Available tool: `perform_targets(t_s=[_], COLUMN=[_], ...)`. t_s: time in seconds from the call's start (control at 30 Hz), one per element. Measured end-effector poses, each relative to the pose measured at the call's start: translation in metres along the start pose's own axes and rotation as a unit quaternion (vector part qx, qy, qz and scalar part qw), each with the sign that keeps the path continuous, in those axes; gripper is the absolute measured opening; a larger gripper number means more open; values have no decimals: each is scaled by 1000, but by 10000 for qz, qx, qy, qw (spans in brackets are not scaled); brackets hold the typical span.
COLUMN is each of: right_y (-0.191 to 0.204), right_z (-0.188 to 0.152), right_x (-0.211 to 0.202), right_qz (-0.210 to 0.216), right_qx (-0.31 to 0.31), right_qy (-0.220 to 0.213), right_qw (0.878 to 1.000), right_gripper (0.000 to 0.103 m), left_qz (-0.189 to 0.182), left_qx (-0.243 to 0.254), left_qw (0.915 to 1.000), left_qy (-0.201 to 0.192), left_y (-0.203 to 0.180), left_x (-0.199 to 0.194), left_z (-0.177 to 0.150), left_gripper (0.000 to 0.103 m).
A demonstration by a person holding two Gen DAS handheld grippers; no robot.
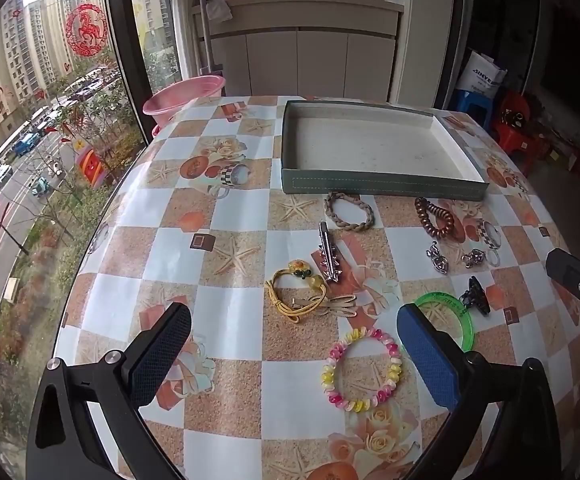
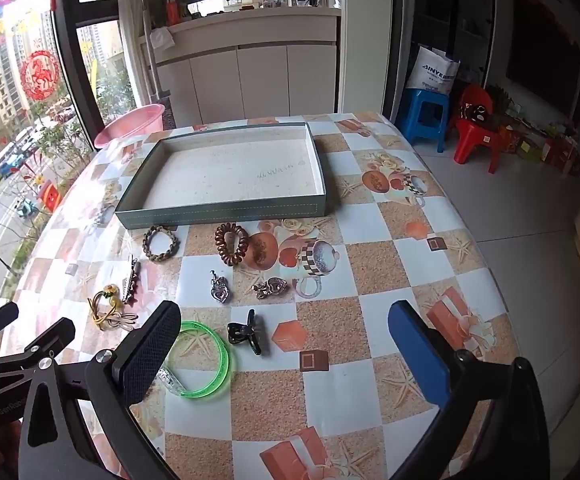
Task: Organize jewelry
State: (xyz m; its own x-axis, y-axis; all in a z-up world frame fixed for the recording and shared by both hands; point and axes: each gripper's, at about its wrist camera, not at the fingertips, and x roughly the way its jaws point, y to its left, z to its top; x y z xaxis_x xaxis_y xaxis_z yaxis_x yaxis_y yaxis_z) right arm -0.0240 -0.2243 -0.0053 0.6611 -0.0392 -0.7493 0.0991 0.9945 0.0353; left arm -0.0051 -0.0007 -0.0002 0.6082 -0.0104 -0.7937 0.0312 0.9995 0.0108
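Note:
A shallow grey-green tray (image 1: 382, 189) (image 2: 226, 214) sits empty at the far side of the table. Jewelry lies loose in front of it: a braided bracelet (image 1: 349, 212) (image 2: 161, 243), brown coil tie (image 1: 434, 217) (image 2: 231, 243), silver clip (image 1: 328, 258), yellow cord bracelet (image 1: 296, 294) (image 2: 108, 306), pink-yellow coil bracelet (image 1: 362, 370), green bangle (image 1: 450, 318) (image 2: 206, 358), black claw clip (image 1: 475, 296) (image 2: 248, 332) and two silver charms (image 2: 220, 286) (image 2: 270, 287). My left gripper (image 1: 294, 354) is open above the near items. My right gripper (image 2: 284, 354) is open by the claw clip.
The table has a checkered floral oilcloth (image 1: 230, 216). A pink basin (image 1: 184, 98) stands past its far left edge, by the window. Blue (image 2: 426, 118) and red (image 2: 476, 128) stools stand on the floor to the right.

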Motion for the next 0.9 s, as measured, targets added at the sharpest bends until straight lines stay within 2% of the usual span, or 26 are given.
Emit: perform_targets(t_s=[0.9], right_y=[-2], right_z=[-2], right_x=[-1], right_qz=[17], right_qx=[-9], right_qy=[-9], right_qw=[10000], right_gripper=[103], left_qz=[48], left_qx=[7], left_qw=[10000], left_qy=[2], left_y=[-1], left_x=[-1], left_z=[-1], left_gripper=[103])
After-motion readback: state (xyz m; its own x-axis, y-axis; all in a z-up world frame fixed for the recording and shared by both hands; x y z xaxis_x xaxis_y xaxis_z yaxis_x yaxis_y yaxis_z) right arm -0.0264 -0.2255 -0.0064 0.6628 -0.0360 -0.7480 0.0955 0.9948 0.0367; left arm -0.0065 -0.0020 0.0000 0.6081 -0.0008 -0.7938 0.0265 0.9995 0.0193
